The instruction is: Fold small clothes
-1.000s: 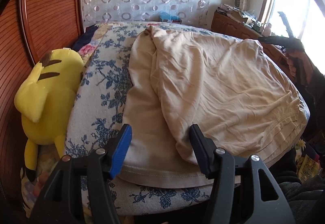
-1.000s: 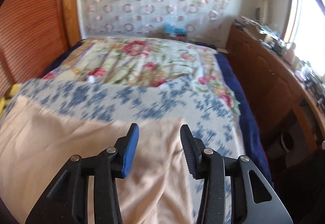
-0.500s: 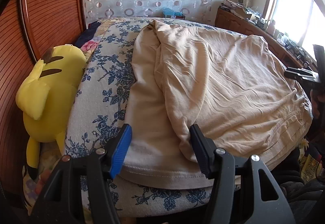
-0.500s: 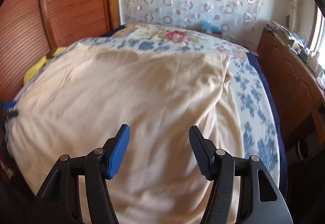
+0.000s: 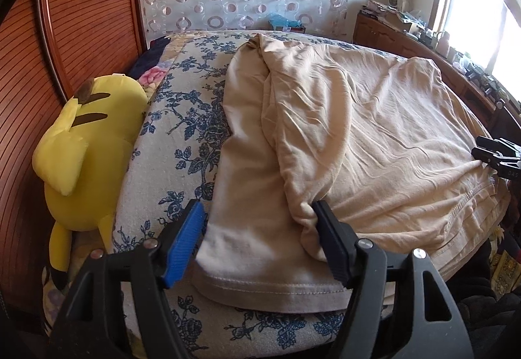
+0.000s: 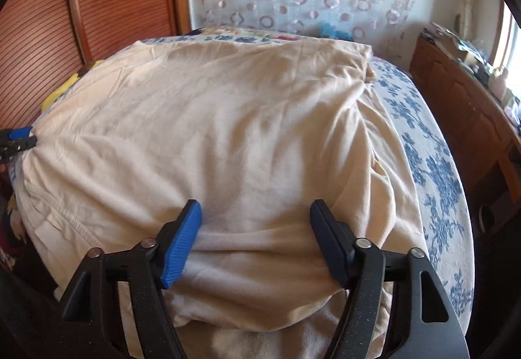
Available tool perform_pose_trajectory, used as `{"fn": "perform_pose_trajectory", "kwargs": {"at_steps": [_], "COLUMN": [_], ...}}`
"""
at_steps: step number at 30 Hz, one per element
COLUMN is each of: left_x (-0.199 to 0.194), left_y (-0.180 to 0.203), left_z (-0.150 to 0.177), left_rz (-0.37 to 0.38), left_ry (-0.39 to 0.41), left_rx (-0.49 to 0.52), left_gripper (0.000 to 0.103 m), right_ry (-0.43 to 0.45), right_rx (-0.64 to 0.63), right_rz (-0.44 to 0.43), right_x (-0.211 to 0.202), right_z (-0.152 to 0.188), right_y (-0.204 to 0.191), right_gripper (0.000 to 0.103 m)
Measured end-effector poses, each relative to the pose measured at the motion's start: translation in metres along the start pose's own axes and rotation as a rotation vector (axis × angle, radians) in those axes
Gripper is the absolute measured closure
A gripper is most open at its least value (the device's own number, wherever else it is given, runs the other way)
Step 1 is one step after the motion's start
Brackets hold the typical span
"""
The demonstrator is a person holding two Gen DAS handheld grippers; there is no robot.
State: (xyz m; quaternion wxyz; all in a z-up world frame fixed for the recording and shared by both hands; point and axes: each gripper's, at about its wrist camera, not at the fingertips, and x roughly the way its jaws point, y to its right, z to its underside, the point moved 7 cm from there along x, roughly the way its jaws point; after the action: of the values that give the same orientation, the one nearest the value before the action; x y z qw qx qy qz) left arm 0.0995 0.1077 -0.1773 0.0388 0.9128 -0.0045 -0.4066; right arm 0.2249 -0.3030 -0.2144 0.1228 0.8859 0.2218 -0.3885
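Beige garment (image 6: 228,137) between parted fingers (image 6: 182,238)

Beige garment (image 5: 358,137), half-folded, rumpled, on floral bed (image 5: 182,131)

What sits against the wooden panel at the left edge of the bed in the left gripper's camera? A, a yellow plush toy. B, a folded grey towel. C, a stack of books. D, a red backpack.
A: a yellow plush toy with dark stripes lies beside the blue floral bed cover, left of the beige garment.
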Motion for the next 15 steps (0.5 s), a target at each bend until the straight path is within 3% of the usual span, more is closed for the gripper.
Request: {"fn": "perform_pose_trajectory", "kwargs": {"at_steps": [3, 5, 8, 10, 15], "left_x": [0.0, -0.001, -0.002, -0.002, -0.015], "left_y": [0.001, 0.003, 0.01, 0.016, 0.043], "left_z": [0.0, -0.001, -0.002, -0.004, -0.022], "left_rz": [0.004, 0.046, 0.089, 0.127, 0.183], "left_ry": [-0.003, -0.003, -0.002, -0.008, 0.058], "left_rx": [-0.005, -0.012, 0.003, 0.019, 0.071], "left_gripper": [0.034, 0.035, 0.064, 0.101, 0.102], "right_ry": [0.016, 0.024, 0.028, 0.022, 0.027], "right_rx": [0.022, 0.023, 0.024, 0.028, 0.039], "right_rz": [0.008, 0.014, 0.017, 0.017, -0.006], "right_x": [0.0, -0.001, -0.003, -0.005, -0.017], "right_z": [0.002, 0.003, 0.004, 0.005, 0.011], "right_y": [0.002, 0.002, 0.003, 0.003, 0.006], "right_gripper": [0.026, 0.025, 0.025, 0.025, 0.028]}}
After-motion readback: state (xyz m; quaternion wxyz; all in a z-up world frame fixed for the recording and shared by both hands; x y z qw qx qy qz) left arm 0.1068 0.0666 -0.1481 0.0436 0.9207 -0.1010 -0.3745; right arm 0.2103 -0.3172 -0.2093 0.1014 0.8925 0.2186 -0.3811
